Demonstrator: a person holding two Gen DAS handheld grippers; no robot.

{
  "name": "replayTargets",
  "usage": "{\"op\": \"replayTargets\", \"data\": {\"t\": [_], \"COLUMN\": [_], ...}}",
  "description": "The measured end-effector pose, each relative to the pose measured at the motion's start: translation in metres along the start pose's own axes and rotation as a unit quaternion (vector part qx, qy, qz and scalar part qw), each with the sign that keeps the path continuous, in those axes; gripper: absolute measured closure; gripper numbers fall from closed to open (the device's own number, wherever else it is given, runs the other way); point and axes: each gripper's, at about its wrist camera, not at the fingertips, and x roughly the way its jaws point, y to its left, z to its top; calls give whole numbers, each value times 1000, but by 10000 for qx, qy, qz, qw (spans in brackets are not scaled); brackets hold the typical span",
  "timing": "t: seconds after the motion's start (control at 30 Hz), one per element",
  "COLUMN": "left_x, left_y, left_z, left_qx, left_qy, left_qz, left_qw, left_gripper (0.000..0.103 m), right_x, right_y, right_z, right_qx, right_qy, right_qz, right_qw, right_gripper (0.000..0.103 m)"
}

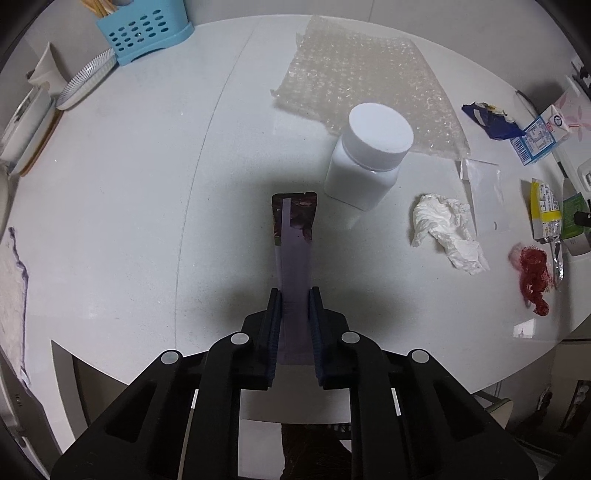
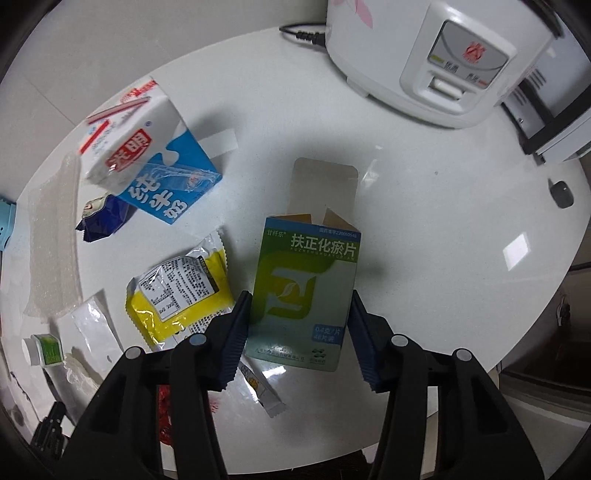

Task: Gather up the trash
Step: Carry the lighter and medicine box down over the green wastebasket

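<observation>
My left gripper [image 1: 294, 295] is shut on a flat grey-purple wrapper [image 1: 295, 236] with a dark brown far end, and holds it above the white table [image 1: 129, 221] over its own shadow. A white capped bottle [image 1: 369, 155] stands just to the right beyond it, with a crumpled white tissue [image 1: 447, 229] further right. My right gripper [image 2: 300, 295] points down and is shut on a green and white medicine box [image 2: 306, 273] with its top flaps open; both blue pads press its long sides.
Bubble wrap [image 1: 369, 81], a clear bag [image 1: 484, 192] and a red scrap [image 1: 533, 277] lie on the table. A milk carton [image 2: 155, 158], a blue wrapper [image 2: 103, 218], a yellow wrapper [image 2: 177, 295] and a small sachet [image 2: 262, 391] lie left of the box. A rice cooker [image 2: 443, 55] stands behind. A blue utensil holder [image 1: 144, 33] stands at the far left.
</observation>
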Motion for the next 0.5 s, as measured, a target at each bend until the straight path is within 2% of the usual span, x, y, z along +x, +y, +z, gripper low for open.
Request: {"op": "replayTargets", "data": {"t": [0.23,0.3,0.5], "left_x": [-27,-32,-43], "left_y": [-5,0,-7], "left_z": [-9,-14,-22], "left_qx": [-32,-48,45], "left_qy": [-289,-350,-619], "left_qz": [-233,-360,-426], "left_qw": [9993,9987,9972], "left_gripper": [89,89,89], "right_x": [-21,-32,-67], "right_y": [3,3,11], "right_z": [-35,-44,-77], "right_qx": [-147,-238,-625], "right_qy": [-413,-532,-954], "right_qz": [56,178,419], "right_qw": [9990,9981,9926], "right_gripper": [54,54,54]}}
